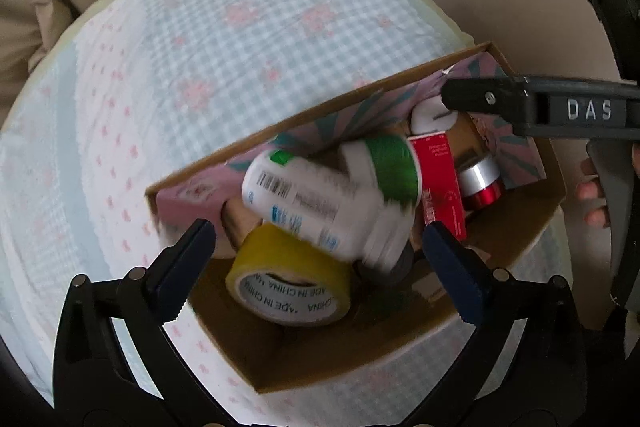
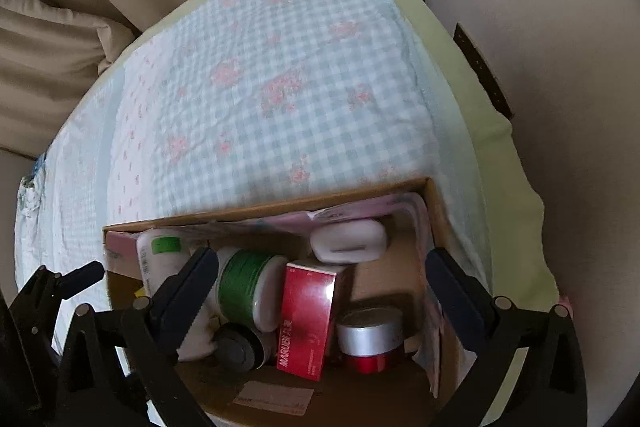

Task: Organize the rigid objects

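Cardboard box: brown, matt, raw-cut edges, under both grippers. White bottle between the left fingers: smooth plastic, slight sheen, ridged green cap. Yellow tape roll just ahead of the left gripper: glossy film, white core. Red carton between the right fingers: coated, shiny paperboard. Small jar beside it: brushed metallic lid, glossy red body. Checked cloth beyond the box: puckered, matt fabric.

One cardboard box at the bed's near right corner. Inside: one white bottle, green cap; one yellow tape roll; one red carton; one silver-lidded red jar; one white case; one grey-capped item.
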